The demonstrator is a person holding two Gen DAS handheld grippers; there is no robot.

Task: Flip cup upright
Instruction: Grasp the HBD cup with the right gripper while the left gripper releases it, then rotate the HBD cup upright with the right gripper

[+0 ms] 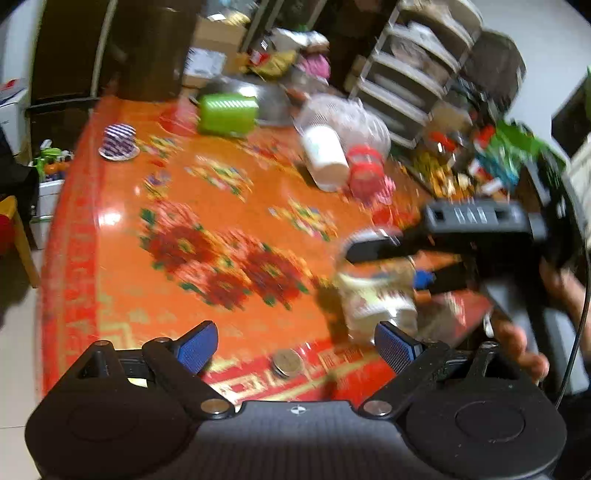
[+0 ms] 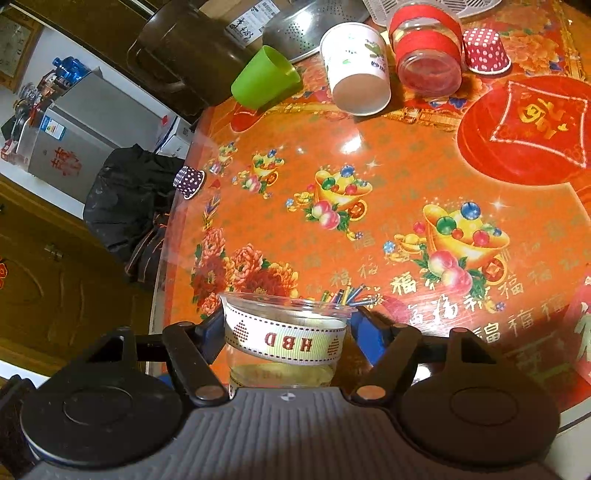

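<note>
A clear plastic cup (image 2: 284,332) with a cream "HBD" ribbon band sits between the fingers of my right gripper (image 2: 286,330), which is shut on its sides; the printed letters read upside down. In the blurred left wrist view the same cup (image 1: 373,295) shows at the right, held by the right gripper (image 1: 376,254) above the orange tablecloth (image 1: 221,229). My left gripper (image 1: 295,347) is open and empty, over the table's near edge, left of the cup.
At the table's far side lie a green cup (image 2: 264,77), a white paper cup (image 2: 356,86), a red-banded glass jar (image 2: 426,55) and a red dotted cup (image 2: 484,50). A purple dotted cup (image 2: 189,181) stands at the left edge. A metal colander (image 2: 314,27) lies behind.
</note>
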